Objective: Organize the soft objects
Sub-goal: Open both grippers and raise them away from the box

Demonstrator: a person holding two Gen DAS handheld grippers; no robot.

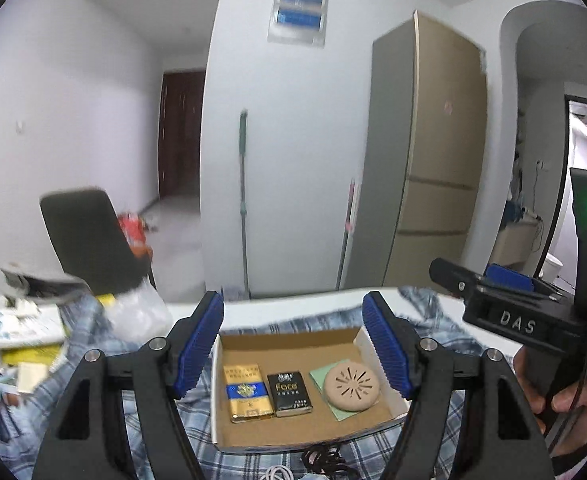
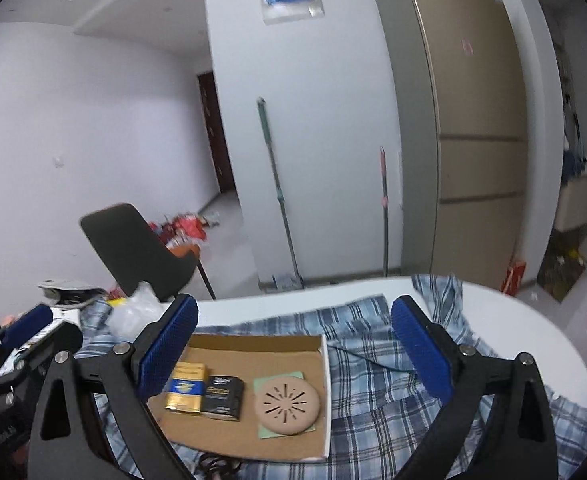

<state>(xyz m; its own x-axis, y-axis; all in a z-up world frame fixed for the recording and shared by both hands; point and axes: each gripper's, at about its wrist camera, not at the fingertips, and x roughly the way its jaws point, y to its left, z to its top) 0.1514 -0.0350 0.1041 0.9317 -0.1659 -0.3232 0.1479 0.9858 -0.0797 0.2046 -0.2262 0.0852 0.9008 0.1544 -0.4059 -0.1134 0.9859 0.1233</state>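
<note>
Soft goods gathered in a shallow cardboard box, set on a rumpled blue plaid cloth covering a white worktop. Beyond, a tall beige refrigerator, a dark chair and a green-handled mop leaning against a white wall. Inside the box, left to right in the left wrist view: a gold-and-blue packet, touching a black packet lettered "Face", then, a little apart, a round tan perforated pad lying on a pale green sheet. Left gripper above the near side of the box, blue fingers spread apart, nothing between them. Right gripper likewise over the box, fingers wide apart and holding nothing, seen also from the left wrist view with a hand on its handle. Loose papers and clear plastic piled on the worktop's left end; a dark coiled cable just in front of the box.
</note>
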